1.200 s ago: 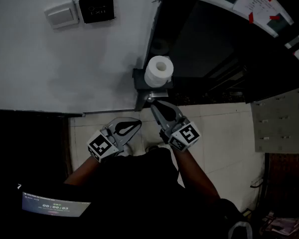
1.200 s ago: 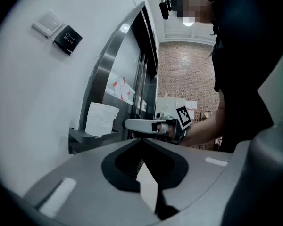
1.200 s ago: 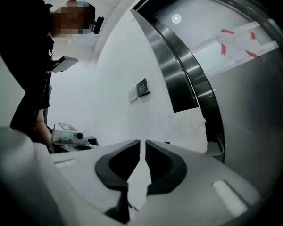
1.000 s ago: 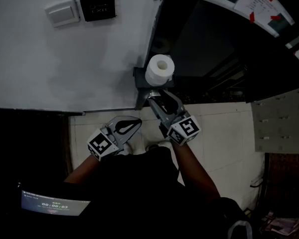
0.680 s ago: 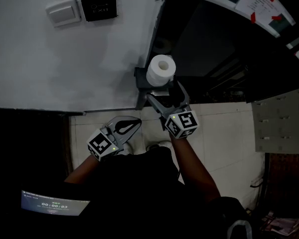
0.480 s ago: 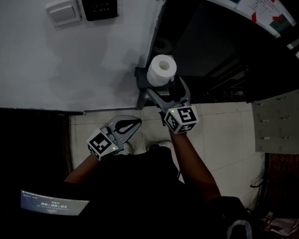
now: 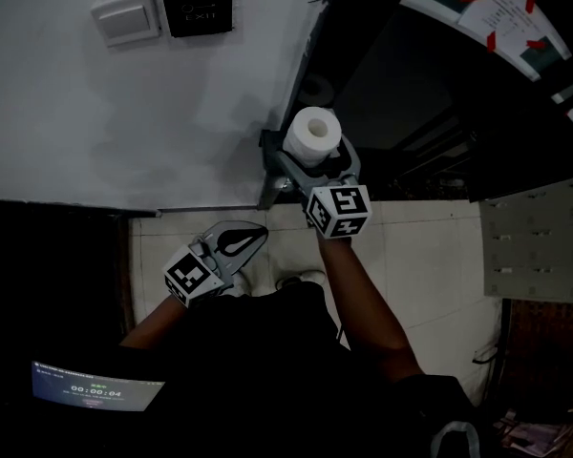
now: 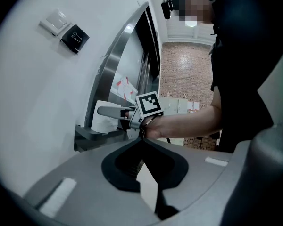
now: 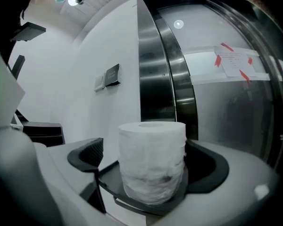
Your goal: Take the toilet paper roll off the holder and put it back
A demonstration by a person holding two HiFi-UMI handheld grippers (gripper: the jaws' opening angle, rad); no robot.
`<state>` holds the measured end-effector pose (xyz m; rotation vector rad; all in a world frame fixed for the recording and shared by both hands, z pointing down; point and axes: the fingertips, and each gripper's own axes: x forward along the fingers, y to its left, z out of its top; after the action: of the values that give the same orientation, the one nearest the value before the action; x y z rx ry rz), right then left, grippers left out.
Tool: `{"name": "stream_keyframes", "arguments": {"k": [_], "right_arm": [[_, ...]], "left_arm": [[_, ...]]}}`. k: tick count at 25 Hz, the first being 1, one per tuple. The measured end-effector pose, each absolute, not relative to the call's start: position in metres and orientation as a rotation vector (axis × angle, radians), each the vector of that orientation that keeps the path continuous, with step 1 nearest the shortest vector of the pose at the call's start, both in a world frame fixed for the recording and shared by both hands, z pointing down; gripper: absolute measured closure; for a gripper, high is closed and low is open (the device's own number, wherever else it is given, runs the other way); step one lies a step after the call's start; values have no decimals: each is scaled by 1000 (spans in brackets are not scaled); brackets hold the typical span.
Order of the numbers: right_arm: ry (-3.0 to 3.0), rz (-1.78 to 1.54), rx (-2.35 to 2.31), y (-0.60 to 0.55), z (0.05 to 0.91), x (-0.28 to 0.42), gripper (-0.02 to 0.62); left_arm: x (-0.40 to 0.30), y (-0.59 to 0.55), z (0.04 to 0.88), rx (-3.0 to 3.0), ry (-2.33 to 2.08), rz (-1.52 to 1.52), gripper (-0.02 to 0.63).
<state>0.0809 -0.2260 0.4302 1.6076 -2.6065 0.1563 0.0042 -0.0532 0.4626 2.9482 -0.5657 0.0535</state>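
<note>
A white toilet paper roll [image 7: 312, 134] stands upright on a dark holder tray [image 7: 266, 148] fixed beside the steel door frame. My right gripper [image 7: 313, 163] is raised to it and open wide, one jaw on each side of the roll. In the right gripper view the roll [image 9: 152, 161] fills the gap between the jaws of the right gripper [image 9: 146, 164] and rests on the tray [image 9: 132, 204]; the left pad stands clear of it. My left gripper [image 7: 256, 233] hangs lower, near my body, shut and empty. From the left gripper [image 8: 141, 142] view, the roll [image 8: 100, 121] is partly hidden.
On the white wall sit a light switch [image 7: 124, 17] and a black exit plate [image 7: 199, 8]. A dark steel door [image 7: 401, 93] with a taped paper notice [image 7: 501, 8] lies right of the holder. Pale floor tiles [image 7: 430, 256] and a small screen [image 7: 91, 386] lie below.
My right gripper rose from below the holder, opened wide and came round the roll. The left gripper stayed put.
</note>
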Motion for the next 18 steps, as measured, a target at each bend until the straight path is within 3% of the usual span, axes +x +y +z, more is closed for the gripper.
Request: {"name": "stream_keyframes", "arguments": {"k": [12, 15, 18], "right_arm": [[-2399, 178, 1731, -244, 440, 86, 69], [-2367, 175, 1765, -245, 440, 92, 144], [-2375, 169, 1760, -243, 439, 93, 150]], "left_arm": [[2, -56, 466, 2936, -571, 59, 601], [2, -56, 464, 2928, -573, 57, 601], [1, -55, 464, 2923, -579, 60, 601]]}}
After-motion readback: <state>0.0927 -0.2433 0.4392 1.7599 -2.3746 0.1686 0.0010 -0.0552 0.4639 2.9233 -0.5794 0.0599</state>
